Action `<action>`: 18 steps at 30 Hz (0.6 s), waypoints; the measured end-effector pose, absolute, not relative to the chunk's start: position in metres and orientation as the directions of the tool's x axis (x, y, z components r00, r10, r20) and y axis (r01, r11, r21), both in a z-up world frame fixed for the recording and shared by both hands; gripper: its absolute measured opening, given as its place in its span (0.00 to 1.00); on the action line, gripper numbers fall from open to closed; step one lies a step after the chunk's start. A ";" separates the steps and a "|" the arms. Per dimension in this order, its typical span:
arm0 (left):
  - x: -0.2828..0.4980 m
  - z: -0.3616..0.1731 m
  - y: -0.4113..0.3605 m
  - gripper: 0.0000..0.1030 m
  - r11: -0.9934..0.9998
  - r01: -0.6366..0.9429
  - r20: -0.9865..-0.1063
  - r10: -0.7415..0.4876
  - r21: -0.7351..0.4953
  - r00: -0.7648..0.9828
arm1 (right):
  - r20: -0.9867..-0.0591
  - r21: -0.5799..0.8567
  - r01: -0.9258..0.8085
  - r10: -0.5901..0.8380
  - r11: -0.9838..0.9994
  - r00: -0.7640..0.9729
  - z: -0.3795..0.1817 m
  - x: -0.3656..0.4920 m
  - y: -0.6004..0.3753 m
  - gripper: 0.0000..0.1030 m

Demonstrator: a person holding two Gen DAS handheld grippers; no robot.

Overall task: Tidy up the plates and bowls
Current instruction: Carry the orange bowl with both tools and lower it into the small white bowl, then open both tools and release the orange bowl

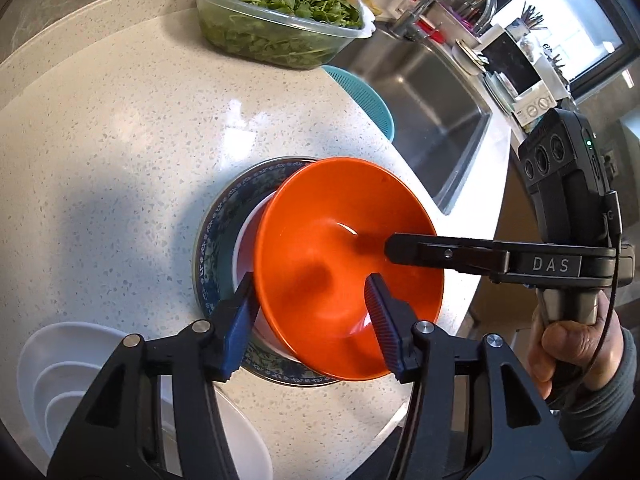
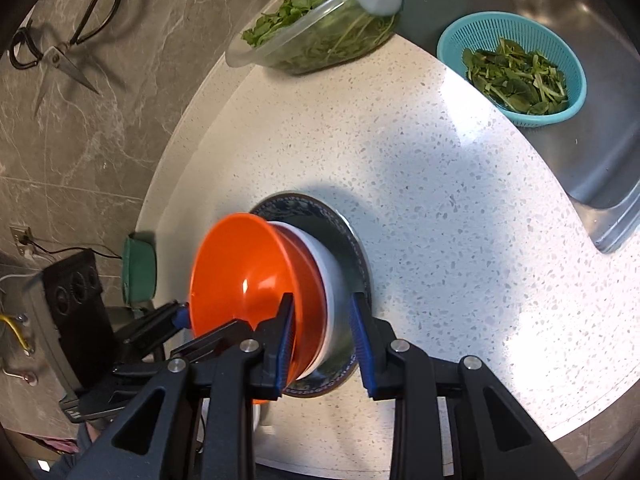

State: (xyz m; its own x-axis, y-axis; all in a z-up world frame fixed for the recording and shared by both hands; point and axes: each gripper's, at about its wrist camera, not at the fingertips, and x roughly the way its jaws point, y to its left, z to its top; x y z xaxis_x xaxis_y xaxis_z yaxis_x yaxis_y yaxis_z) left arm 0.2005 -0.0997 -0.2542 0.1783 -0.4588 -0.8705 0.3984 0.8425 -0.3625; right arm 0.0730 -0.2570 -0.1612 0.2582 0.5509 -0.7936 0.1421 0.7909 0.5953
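An orange bowl rests tilted inside a white bowl that sits on a blue-patterned plate on the speckled white counter. My left gripper is open, its blue pads straddling the orange bowl's near rim. My right gripper is open too; one finger is inside the orange bowl, the other outside the white bowl, above the plate. Its finger reaches into the bowl from the right in the left wrist view.
A stack of white plates and bowls lies at the lower left. A clear tub of greens stands at the back. A teal colander with leaves sits in the steel sink. Scissors hang on the wall.
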 end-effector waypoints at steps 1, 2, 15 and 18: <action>0.201 -0.254 -0.099 0.50 0.841 0.398 -0.869 -0.463 -0.367 0.176 | -0.793 0.596 0.142 0.551 0.791 0.258 -0.162 0.073 -0.257 0.31; 0.201 -0.254 -0.099 0.50 0.840 0.399 -0.868 -0.465 -0.369 0.176 | -0.797 0.591 0.140 0.547 0.795 0.257 -0.162 0.072 -0.256 0.31; 0.196 -0.248 -0.104 0.72 0.828 0.448 -0.871 -0.455 -0.336 0.187 | -0.875 0.448 0.080 0.419 0.890 0.242 -0.154 0.076 -0.237 0.23; 0.195 -0.248 -0.104 0.78 0.822 0.456 -0.866 -0.463 -0.341 0.189 | -0.886 0.424 0.074 0.397 0.903 0.241 -0.153 0.078 -0.236 0.21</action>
